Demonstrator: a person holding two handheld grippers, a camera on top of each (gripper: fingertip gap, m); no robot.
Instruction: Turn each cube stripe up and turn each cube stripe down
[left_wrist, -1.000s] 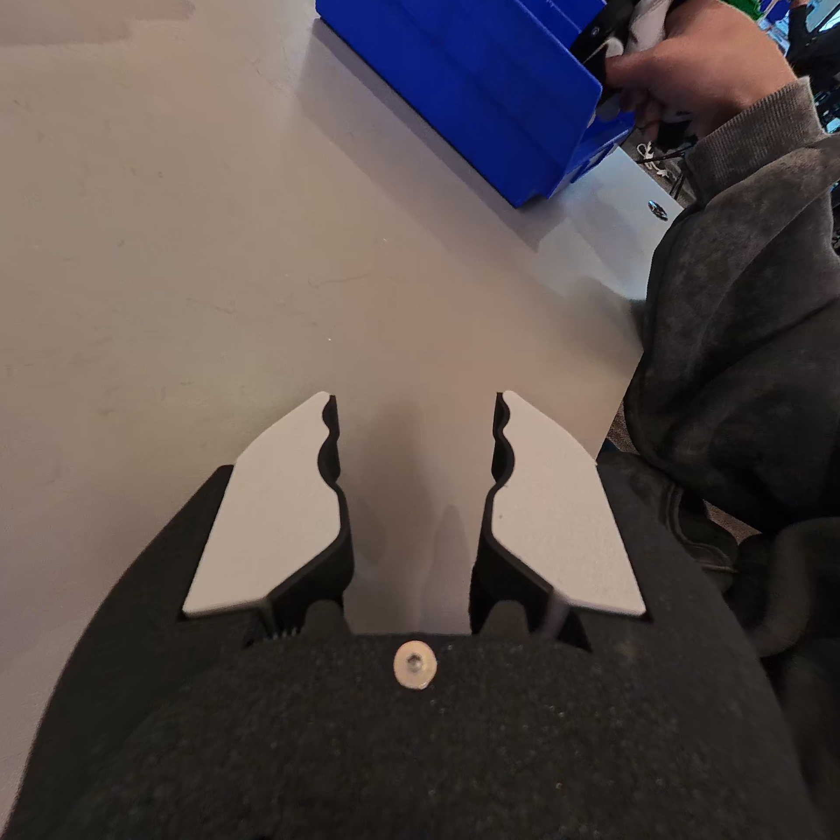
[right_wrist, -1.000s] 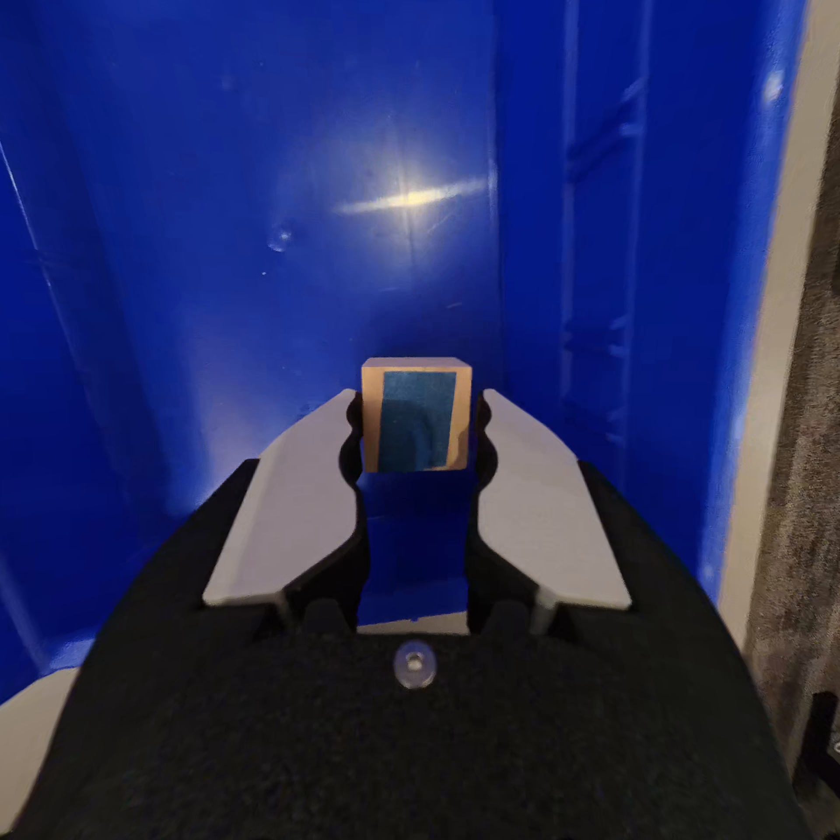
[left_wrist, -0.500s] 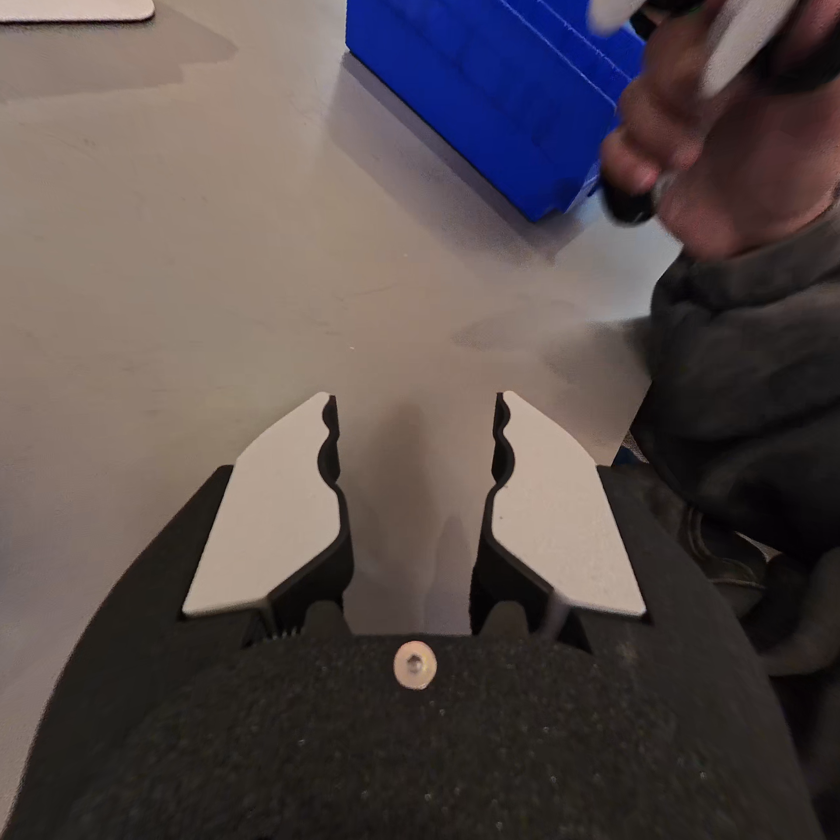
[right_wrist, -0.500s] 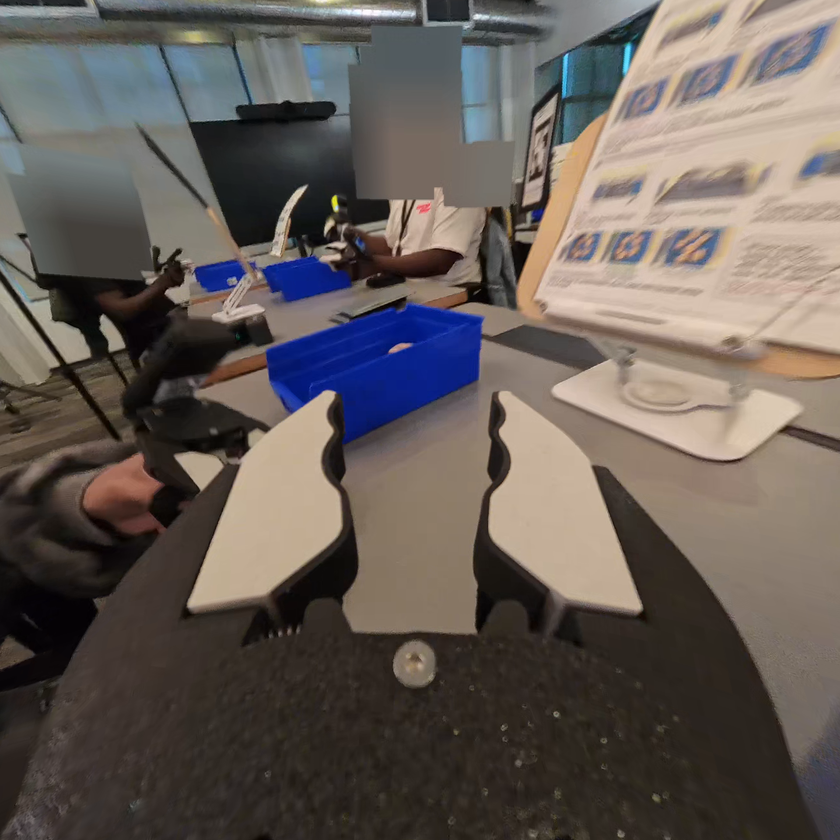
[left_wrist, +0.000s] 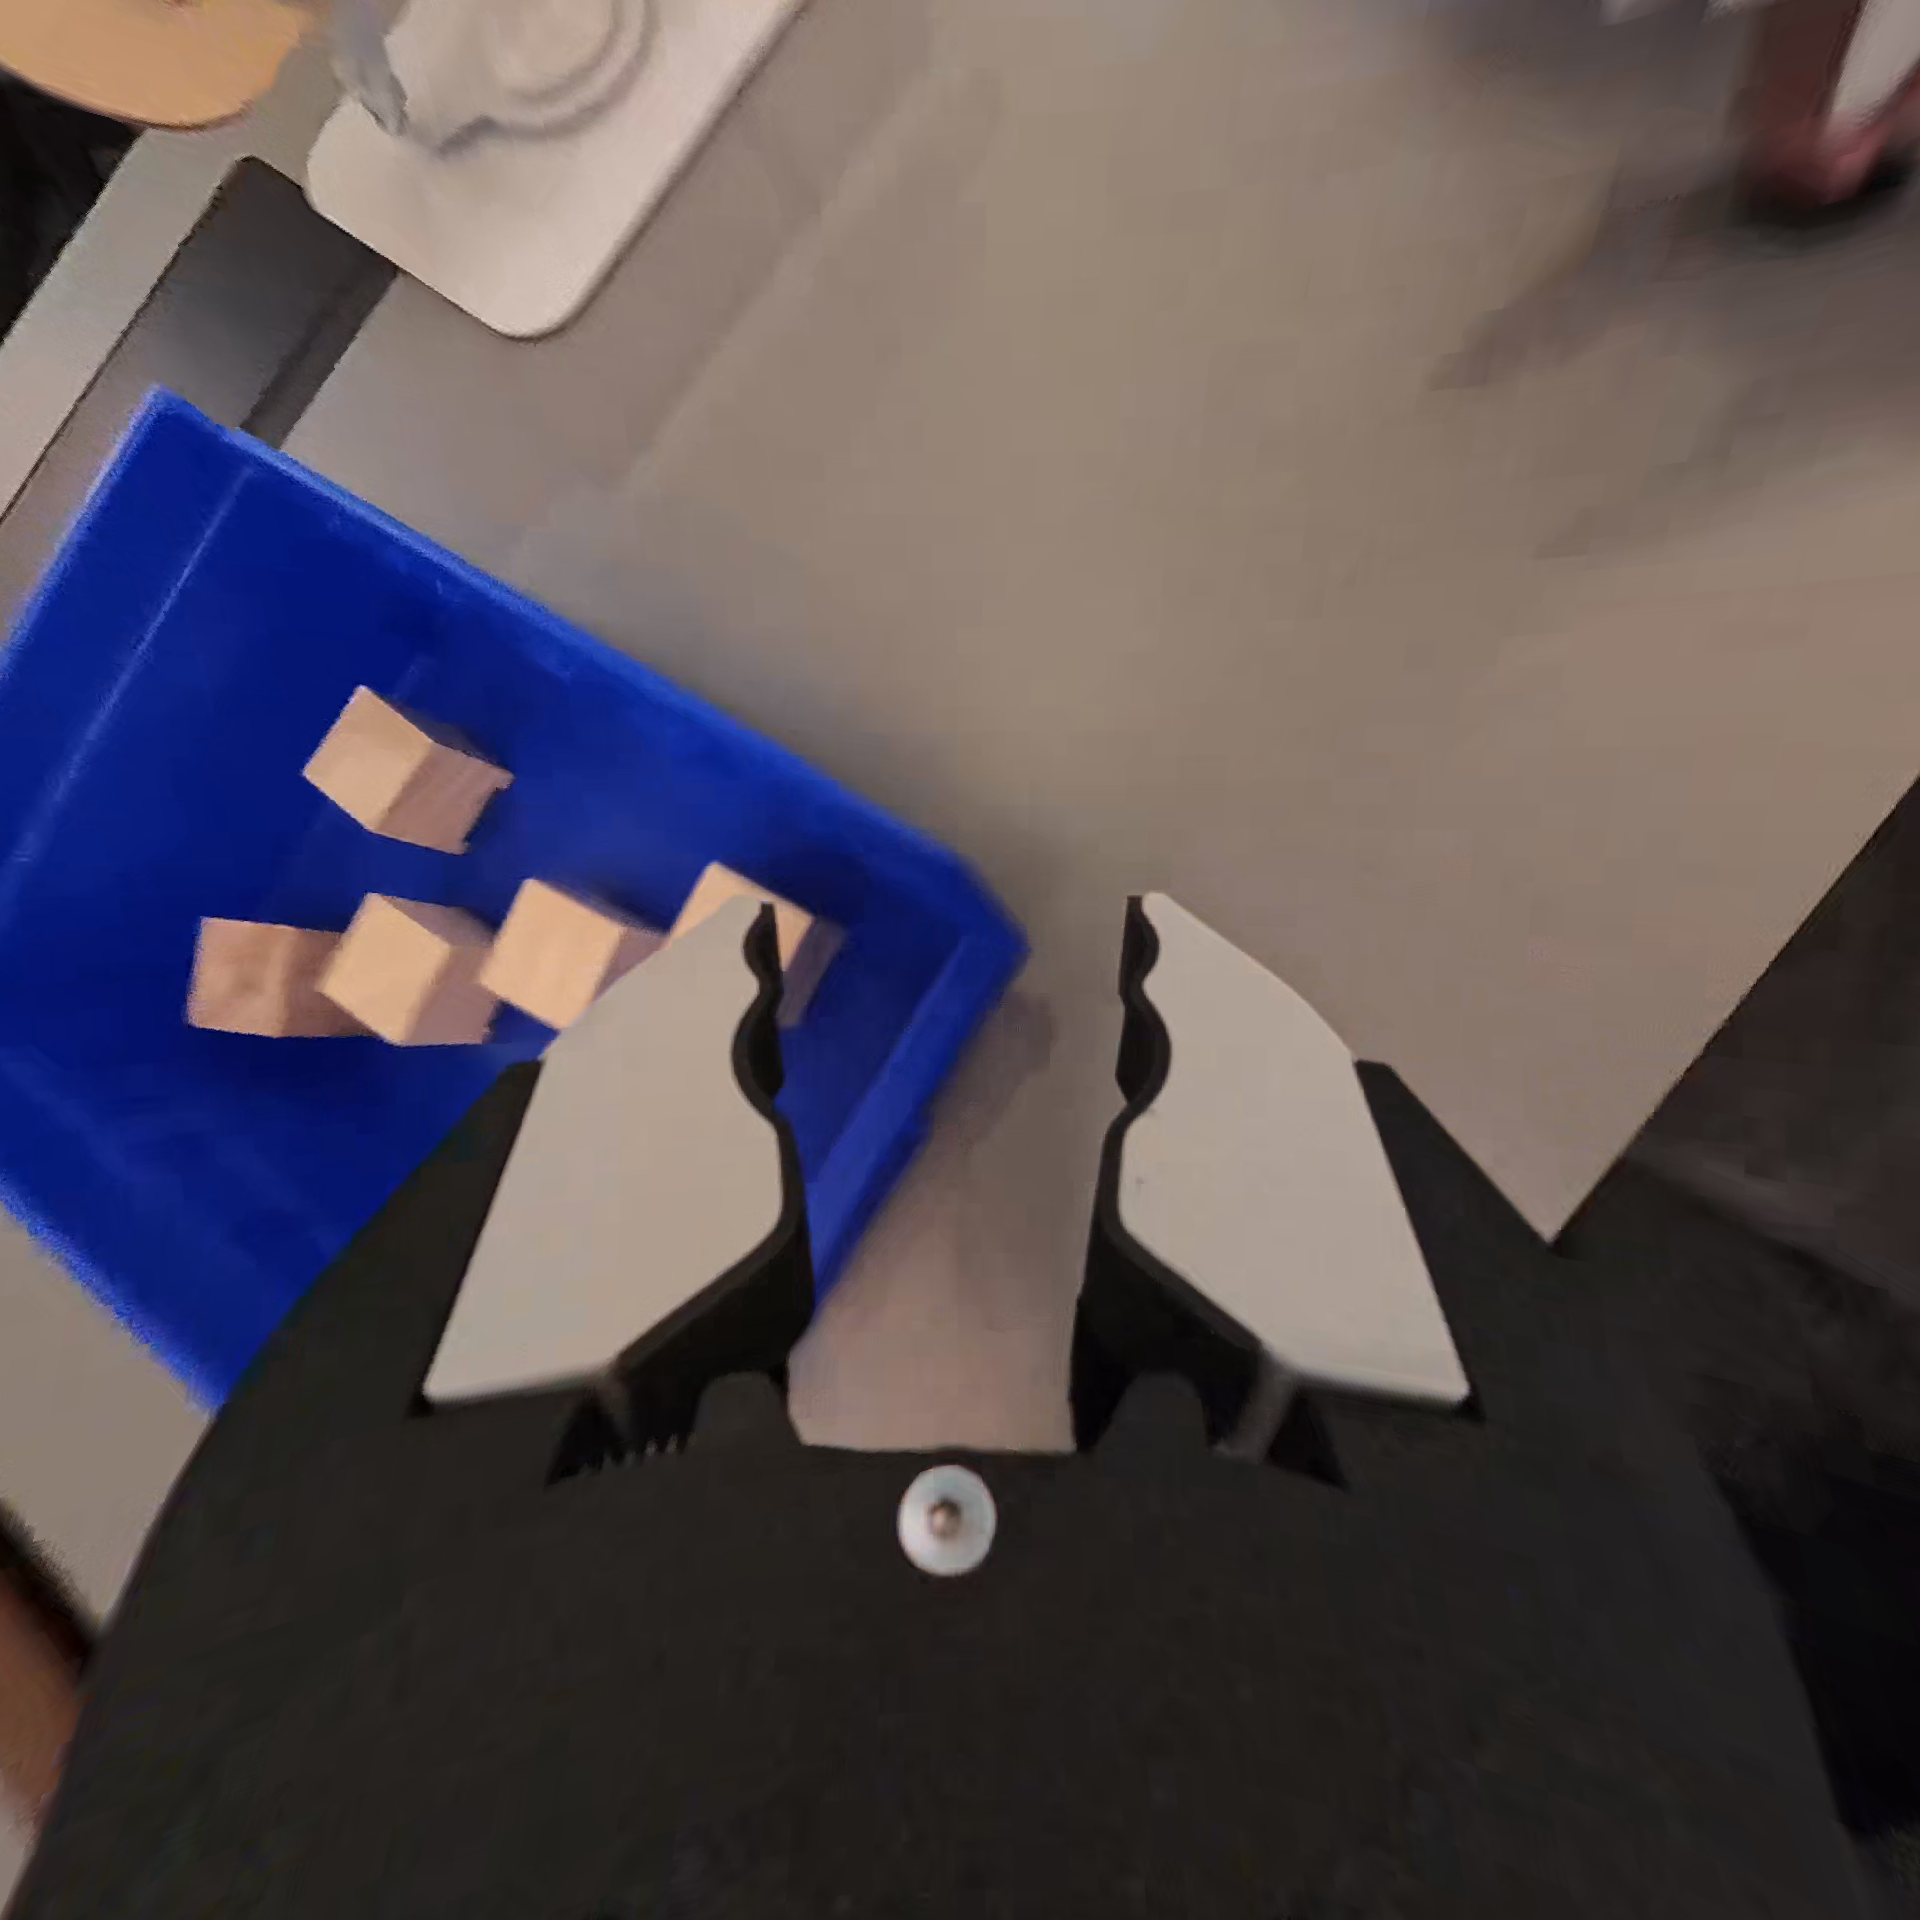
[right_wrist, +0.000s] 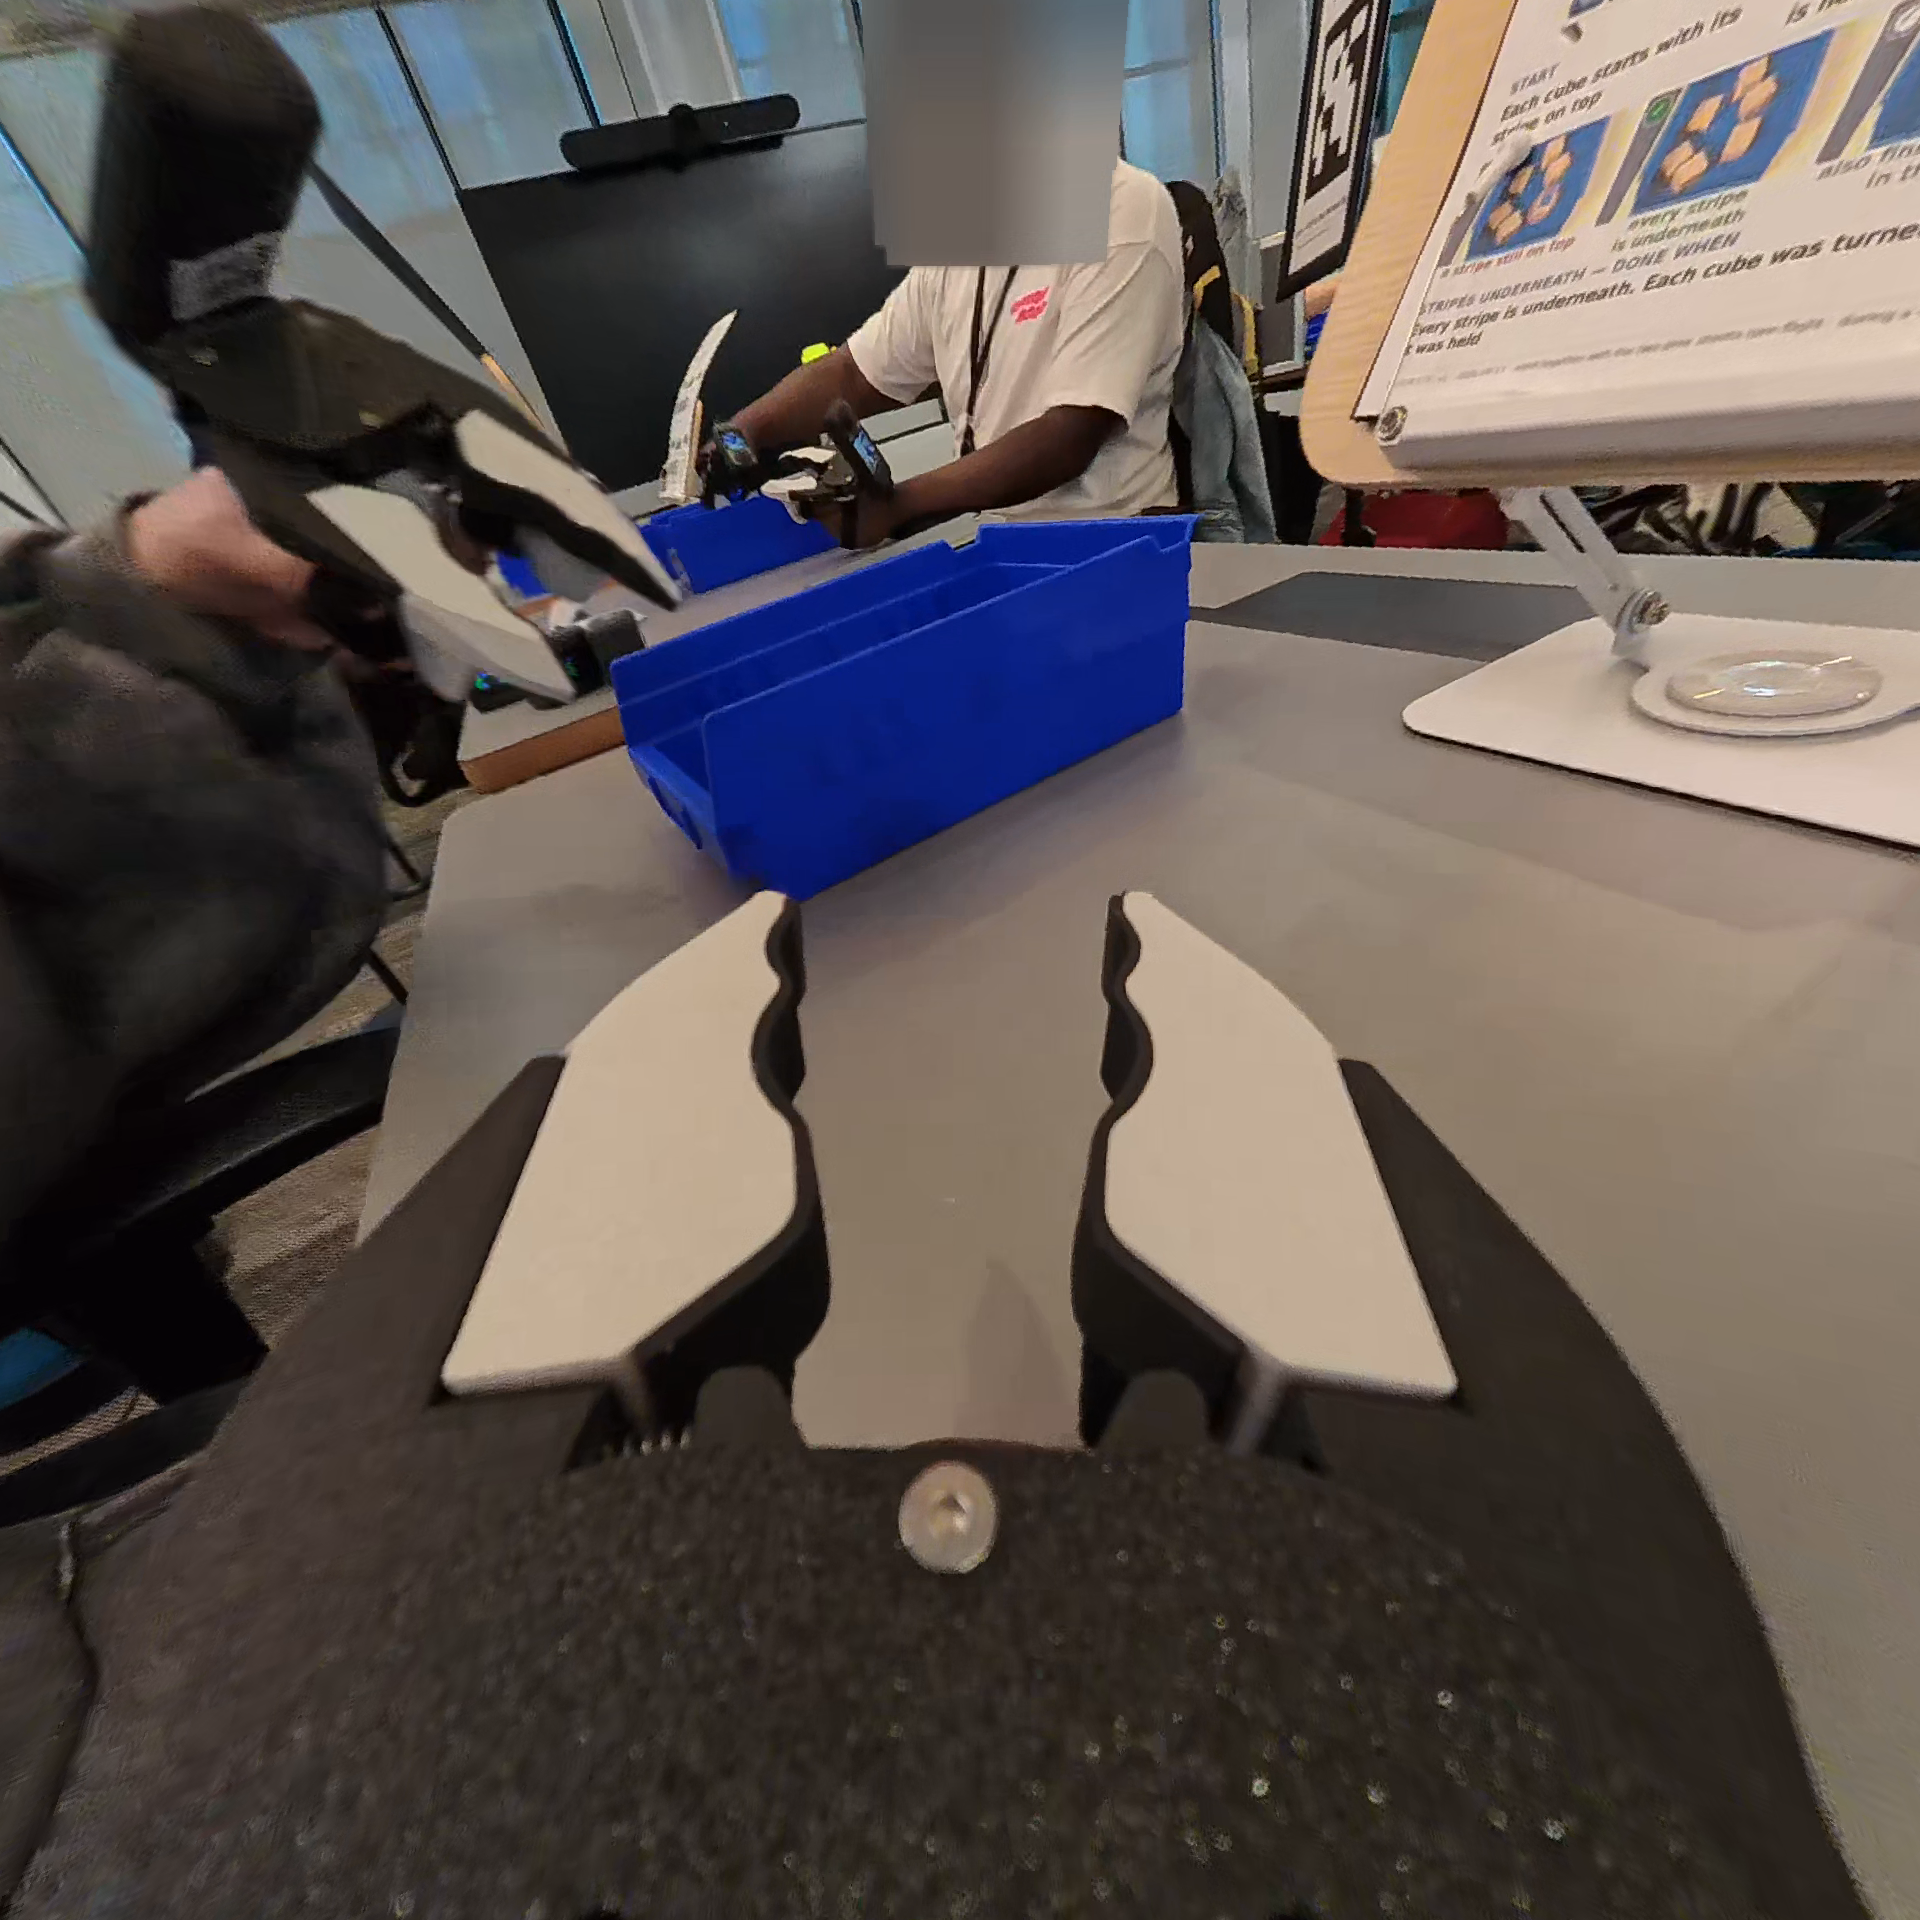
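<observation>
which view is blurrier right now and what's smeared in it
Left wrist view: motion blur smears the tan wooden cubes and blue plastic bin; its own grey fingers stay sharp. Right wrist view: mostly crisp, only the other gripper at left is blurred.

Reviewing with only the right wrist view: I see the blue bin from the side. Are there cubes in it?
Observer: Yes. The left wrist view looks down into the bin and shows five cubes on its floor.
Reviewer: Any stripes showing?
Observer: None on the faces that show, though that view is blurred.
Reviewer: Where does the left gripper point?
Observer: The left gripper, open and empty, points down at the bin's corner.
</observation>
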